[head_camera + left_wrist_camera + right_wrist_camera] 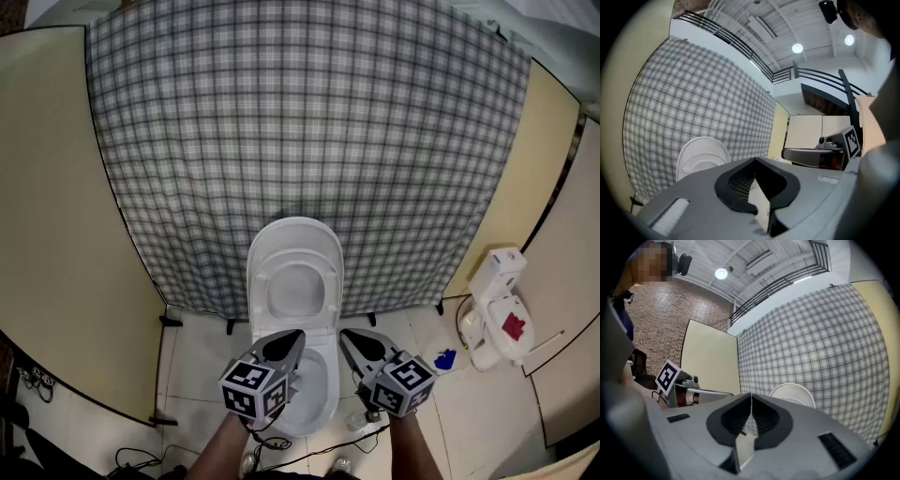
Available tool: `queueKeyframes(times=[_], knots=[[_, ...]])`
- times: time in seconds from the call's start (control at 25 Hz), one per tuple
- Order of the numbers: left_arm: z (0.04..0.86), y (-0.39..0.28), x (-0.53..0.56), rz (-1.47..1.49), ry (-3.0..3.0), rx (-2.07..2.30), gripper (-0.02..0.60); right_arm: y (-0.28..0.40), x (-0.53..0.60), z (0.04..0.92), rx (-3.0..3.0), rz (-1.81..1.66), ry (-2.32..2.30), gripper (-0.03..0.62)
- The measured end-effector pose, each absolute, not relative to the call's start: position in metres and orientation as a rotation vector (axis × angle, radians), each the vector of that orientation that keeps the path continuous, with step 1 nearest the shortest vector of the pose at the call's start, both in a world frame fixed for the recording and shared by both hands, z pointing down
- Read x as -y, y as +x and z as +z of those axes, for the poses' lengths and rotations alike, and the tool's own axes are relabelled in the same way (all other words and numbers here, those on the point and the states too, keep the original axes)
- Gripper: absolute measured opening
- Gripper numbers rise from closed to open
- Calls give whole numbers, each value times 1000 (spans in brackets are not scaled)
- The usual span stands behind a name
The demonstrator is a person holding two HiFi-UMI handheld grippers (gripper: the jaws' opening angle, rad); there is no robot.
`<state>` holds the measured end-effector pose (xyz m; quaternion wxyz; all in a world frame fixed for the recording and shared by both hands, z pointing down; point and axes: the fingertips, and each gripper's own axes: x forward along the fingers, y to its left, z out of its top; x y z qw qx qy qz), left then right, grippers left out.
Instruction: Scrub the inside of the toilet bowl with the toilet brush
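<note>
A white toilet stands in the middle of the head view with its lid point(295, 272) raised against a checked curtain, and its bowl point(319, 389) lies open just below my grippers. My left gripper point(292, 339) hovers over the bowl's left rim, jaws shut and empty. At the bowl's right rim my right gripper point(349, 339) is also shut with nothing in it. The lid point(701, 157) shows ahead in the left gripper view, and the lid point(792, 393) shows past the shut tips in the right gripper view. A small blue object point(445, 359) lies on the floor to the right; no brush is clearly visible.
A grey checked curtain point(309, 122) hangs behind the toilet. Cream panels point(47, 206) close in both sides. A white stand with a red patch point(499, 314) sits on the floor at the right. Cables point(141, 457) run along the floor at lower left.
</note>
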<state>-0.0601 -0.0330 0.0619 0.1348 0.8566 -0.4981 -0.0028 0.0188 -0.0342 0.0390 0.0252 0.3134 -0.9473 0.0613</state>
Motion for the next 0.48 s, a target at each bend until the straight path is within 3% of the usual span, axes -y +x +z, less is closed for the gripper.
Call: queueKeyframes(times=[0.24,0.48], knots=[[85,-58,23,53,2474,1434,9,33,27,50,2926,216,1008,22],[158,-45,33,125,2459,1370,9,62,42,118,2809,275,1077,22]])
